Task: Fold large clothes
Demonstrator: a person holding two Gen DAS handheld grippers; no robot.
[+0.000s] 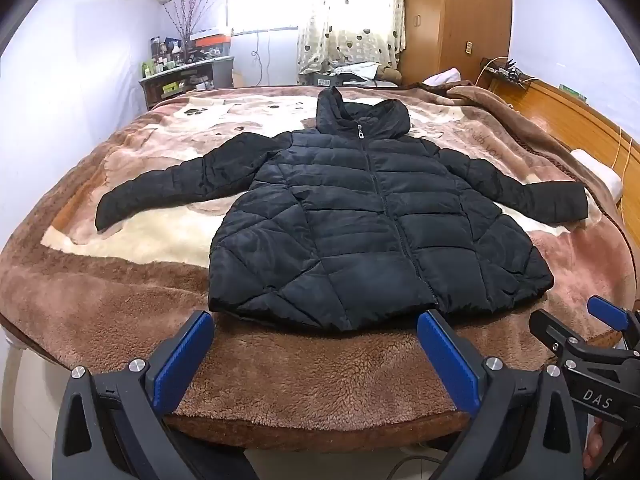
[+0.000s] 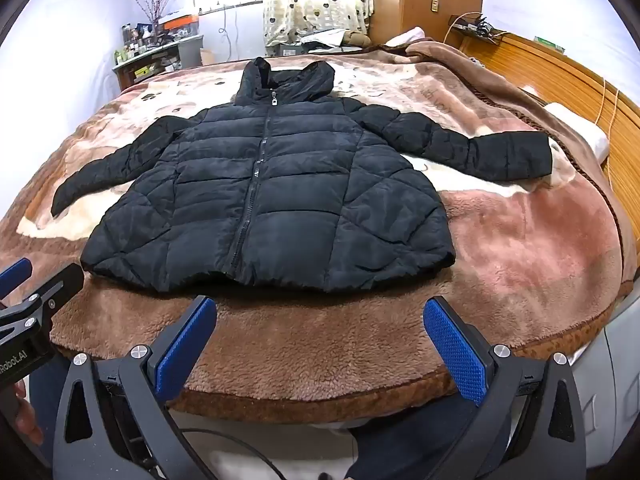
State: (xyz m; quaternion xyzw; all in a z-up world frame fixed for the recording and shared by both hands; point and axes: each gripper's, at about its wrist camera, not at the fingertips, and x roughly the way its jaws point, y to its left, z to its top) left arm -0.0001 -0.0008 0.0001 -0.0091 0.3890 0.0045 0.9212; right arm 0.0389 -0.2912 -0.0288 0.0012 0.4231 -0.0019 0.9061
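While both grippers hang off the near edge of the bed (image 1: 120, 320), a black jacket (image 1: 372, 216) lies flat on the brown blanket (image 1: 328, 372), zipped, front up, hood (image 1: 356, 114) toward the far side, both sleeves spread outward.

Left gripper (image 1: 316, 356): jaws wide apart, blue pads facing, nothing between them; the hem sits just beyond the tips, not touching. Right gripper (image 2: 320, 340): jaws likewise wide, holding nothing, hem just ahead.

Left wrist view only: right gripper's tip at lower right, beside the jacket's corner; left sleeve (image 1: 160, 188) cuff in full against a cream patch of blanket.

Right wrist view only: left gripper's body at lower left, a hand partly seen behind it; right sleeve (image 2: 480, 148) shown in full, cuff near a white pillow (image 2: 580, 132) by the wooden headboard (image 2: 560, 68); more of the pink blanket area right of the jacket.

Both views: curtained window, cluttered shelf (image 1: 184, 76), wardrobe (image 1: 456, 12) at the back.
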